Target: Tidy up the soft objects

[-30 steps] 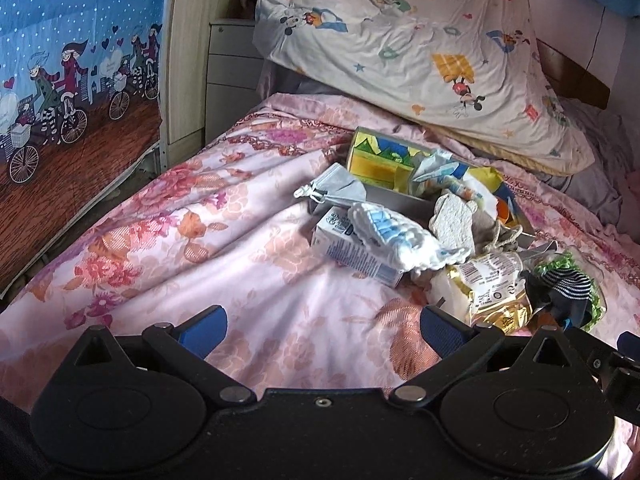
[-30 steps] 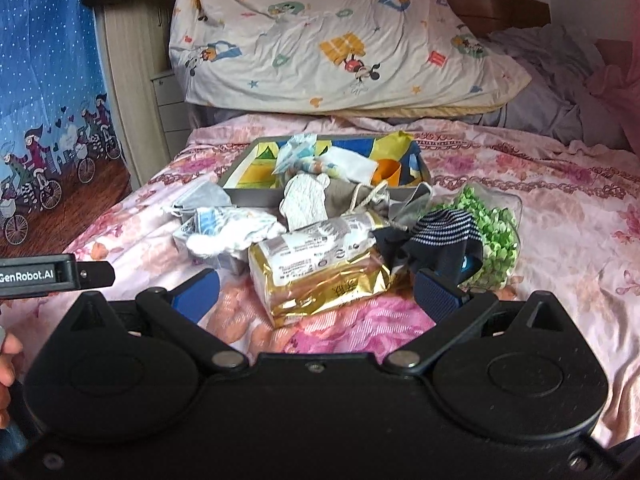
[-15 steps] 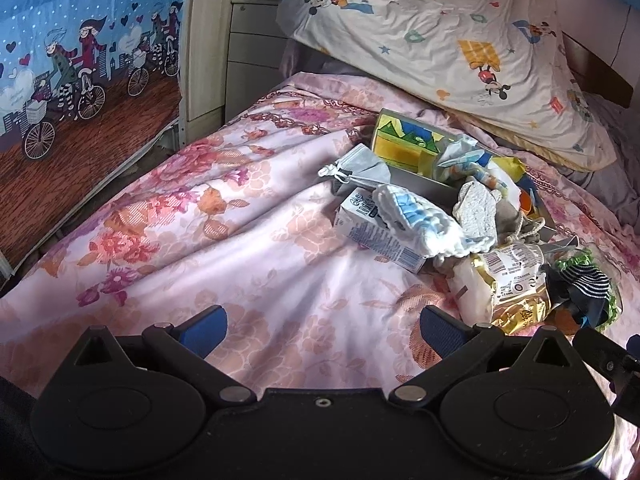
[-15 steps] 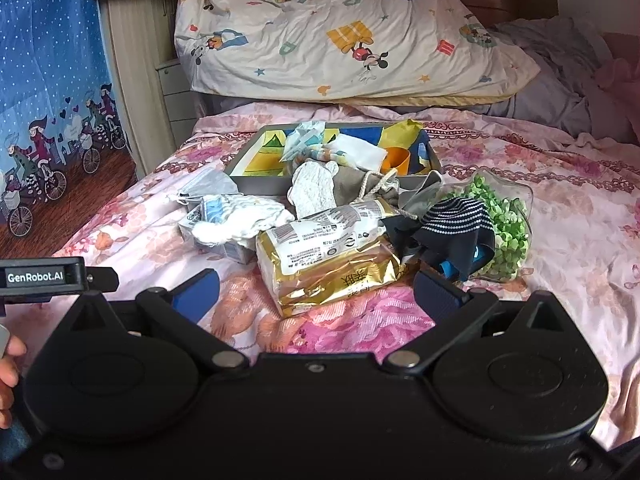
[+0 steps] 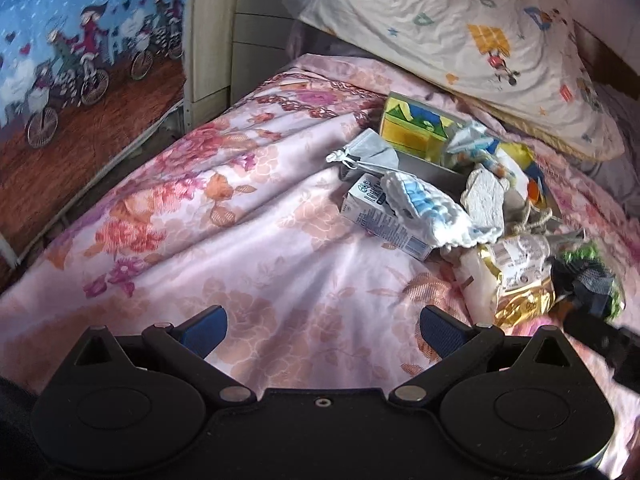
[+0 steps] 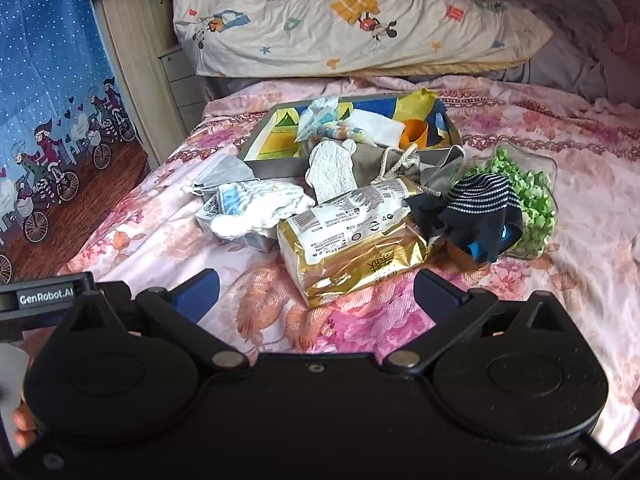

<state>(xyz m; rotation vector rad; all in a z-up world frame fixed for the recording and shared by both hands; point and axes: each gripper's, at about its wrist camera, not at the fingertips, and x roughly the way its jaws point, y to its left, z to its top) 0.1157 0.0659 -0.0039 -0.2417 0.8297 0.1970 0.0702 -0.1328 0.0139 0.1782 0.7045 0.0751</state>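
A pile of soft things lies on the floral bed in front of a grey tray [image 6: 276, 166]. It holds a white and blue knitted cloth [image 6: 260, 208] on a small carton [image 5: 372, 216], a gold bread bag [image 6: 356, 252], a dark striped sock [image 6: 476, 212], a grey face mask [image 6: 224, 174], a white sponge piece [image 6: 332, 172] and a bag of green bits [image 6: 528, 192]. My right gripper [image 6: 316, 294] is open and empty, just short of the gold bag. My left gripper [image 5: 322, 326] is open and empty over bare sheet, left of the pile.
A cartoon-print pillow [image 6: 352, 16] leans at the head of the bed behind the tray. A wooden bedside cabinet [image 5: 256, 40] and a blue curtain [image 5: 80, 40] stand to the left. The bed's left edge [image 5: 100, 172] drops to the floor.
Both grippers have drawn back and risen a little from the pile; the view has shifted left. Both stay open. Nothing on the bed has moved.
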